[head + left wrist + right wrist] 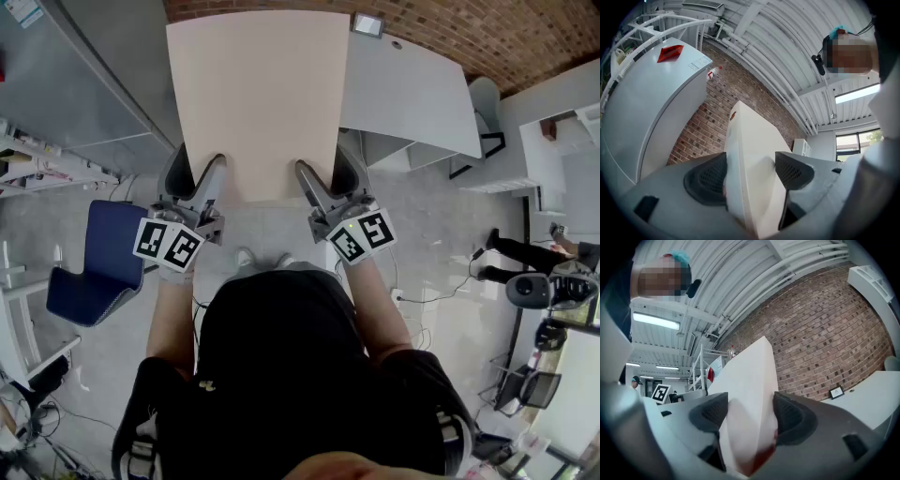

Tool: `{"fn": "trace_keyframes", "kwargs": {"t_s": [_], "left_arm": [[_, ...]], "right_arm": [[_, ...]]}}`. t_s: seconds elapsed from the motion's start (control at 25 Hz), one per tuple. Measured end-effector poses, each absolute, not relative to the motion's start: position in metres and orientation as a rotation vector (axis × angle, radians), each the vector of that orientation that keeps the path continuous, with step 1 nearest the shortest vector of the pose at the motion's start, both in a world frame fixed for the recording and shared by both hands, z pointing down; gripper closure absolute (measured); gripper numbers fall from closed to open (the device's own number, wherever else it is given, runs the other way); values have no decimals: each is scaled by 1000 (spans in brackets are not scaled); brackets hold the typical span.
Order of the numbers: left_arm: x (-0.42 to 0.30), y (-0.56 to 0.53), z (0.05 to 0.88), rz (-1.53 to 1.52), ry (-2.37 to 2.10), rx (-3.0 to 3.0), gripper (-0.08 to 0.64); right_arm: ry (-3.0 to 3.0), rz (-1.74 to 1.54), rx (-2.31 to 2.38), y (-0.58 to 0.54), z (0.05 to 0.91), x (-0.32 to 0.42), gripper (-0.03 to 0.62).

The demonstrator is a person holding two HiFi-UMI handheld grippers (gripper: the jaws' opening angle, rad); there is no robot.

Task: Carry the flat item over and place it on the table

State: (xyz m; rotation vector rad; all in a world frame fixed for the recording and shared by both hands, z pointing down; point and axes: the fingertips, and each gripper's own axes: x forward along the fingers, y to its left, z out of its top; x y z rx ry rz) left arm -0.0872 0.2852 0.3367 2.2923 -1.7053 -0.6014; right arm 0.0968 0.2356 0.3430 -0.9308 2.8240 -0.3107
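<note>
A flat cream board is held off the floor in front of the person, clear of the white desk that is seen just to its right. Its near edge is gripped at both ends. Toward the left corner it is pinched by the left gripper, whose dark pads are pressed against the two faces of the board. Toward the right corner it is pinched in the same way by the right gripper. Both forearms are stretched forward side by side, with the marker cubes turned up toward the head. A grey cabinet is seen at the left, a blue chair below it, and a brick wall beyond the desk.
</note>
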Motion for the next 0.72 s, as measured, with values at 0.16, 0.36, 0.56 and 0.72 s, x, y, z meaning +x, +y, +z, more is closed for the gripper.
{"fn": "trace_keyframes", "kwargs": {"t_s": [0.16,0.36,0.56,0.72], "left_arm": [[-89,284,338,-611,-1702,2288,249],[-92,283,335,-611,-1704,2300,249],[-116,283,339,-616,-1703,2288,249],[-147,277,350,-616,-1699,2277,249]], "right_arm": [[2812,-319,-923,234,344,96,285],[2742,-385,-899,230,340,97,298],[2749,-379,-908,228,343,73,298],[2750,-392,-927,221,354,42,296]]}}
